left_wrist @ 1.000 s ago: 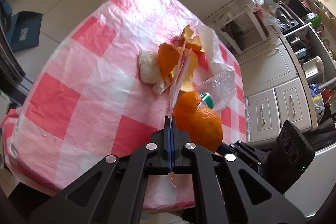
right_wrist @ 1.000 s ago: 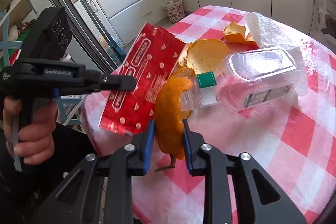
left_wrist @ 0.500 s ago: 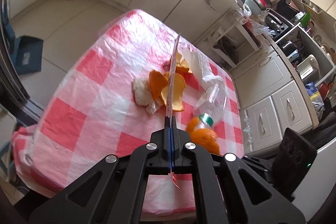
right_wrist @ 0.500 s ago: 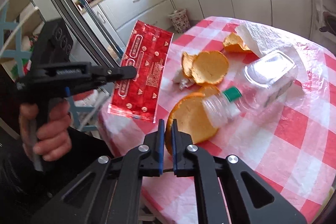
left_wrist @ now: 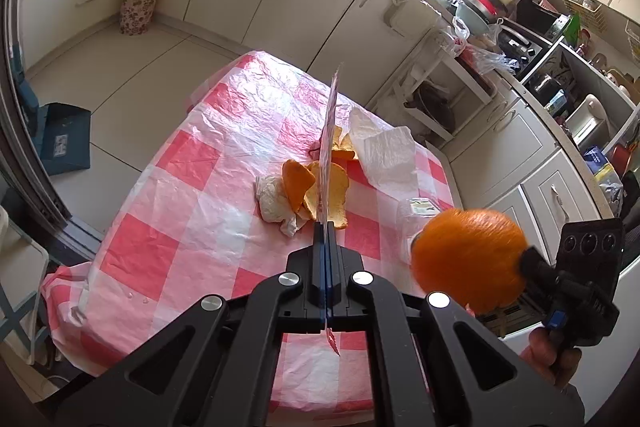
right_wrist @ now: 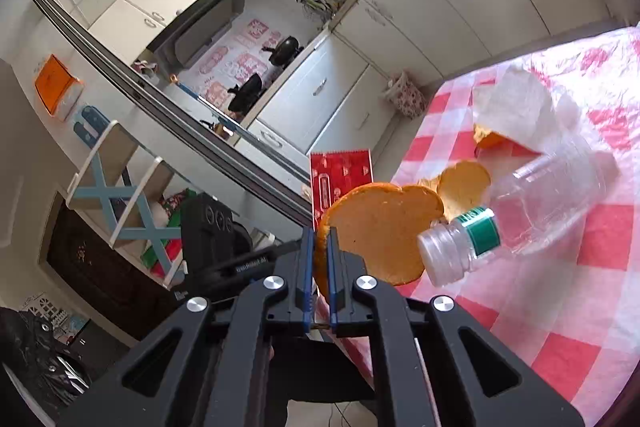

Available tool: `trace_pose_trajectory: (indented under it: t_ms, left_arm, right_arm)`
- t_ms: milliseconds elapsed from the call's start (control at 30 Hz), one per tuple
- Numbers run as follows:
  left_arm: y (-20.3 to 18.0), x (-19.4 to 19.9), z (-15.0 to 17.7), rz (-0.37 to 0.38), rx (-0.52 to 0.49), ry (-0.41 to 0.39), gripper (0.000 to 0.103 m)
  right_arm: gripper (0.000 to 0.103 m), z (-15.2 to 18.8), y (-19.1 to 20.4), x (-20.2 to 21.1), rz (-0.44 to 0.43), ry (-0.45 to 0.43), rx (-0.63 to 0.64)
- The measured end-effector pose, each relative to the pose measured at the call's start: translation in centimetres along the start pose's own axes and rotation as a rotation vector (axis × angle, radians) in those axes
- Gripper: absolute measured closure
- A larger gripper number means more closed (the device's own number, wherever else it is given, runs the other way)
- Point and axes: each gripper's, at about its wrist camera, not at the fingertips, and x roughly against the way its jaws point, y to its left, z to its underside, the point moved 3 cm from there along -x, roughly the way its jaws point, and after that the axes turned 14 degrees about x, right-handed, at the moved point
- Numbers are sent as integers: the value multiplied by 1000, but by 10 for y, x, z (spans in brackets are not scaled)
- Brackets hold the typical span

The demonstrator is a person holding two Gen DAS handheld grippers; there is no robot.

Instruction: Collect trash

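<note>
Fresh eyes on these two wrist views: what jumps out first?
The big orange peel clamped in the right tool, held up off the red-checked table. Next, the red wrapper pinched edge-on in the left tool. On the table lie a clear plastic bottle on its side, more peel pieces and crumpled white paper.

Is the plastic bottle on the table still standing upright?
No, the plastic bottle lies on its side on the checked tablecloth, its capped neck pointing toward the right gripper.
</note>
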Motion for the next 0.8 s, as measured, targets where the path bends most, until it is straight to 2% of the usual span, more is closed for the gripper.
trace_pose_trajectory:
  t_ms: [67, 133, 300, 467, 633, 800]
  left_arm:
    - [-3, 1, 2, 2, -5, -4, 103]
    - [-4, 2, 3, 2, -11, -9, 103]
    - [-6, 7, 3, 4, -14, -23, 103]
    - [-12, 19, 1, 30, -27, -54, 103]
    - [-37, 41, 10, 51, -107, -103, 103]
    - [-66, 64, 34, 54, -194, -138, 103]
  right_arm:
    - [96, -3, 2, -3, -11, -5, 3]
    - [96, -3, 3, -9, -67, -17, -28]
    - [96, -17, 17, -15, -94, -39, 0]
    - [96, -18, 20, -4, 7, -29, 66]
    - [96, -16, 30, 12, 132, -11, 143]
    - [96, -5, 44, 39, 227, -45, 193]
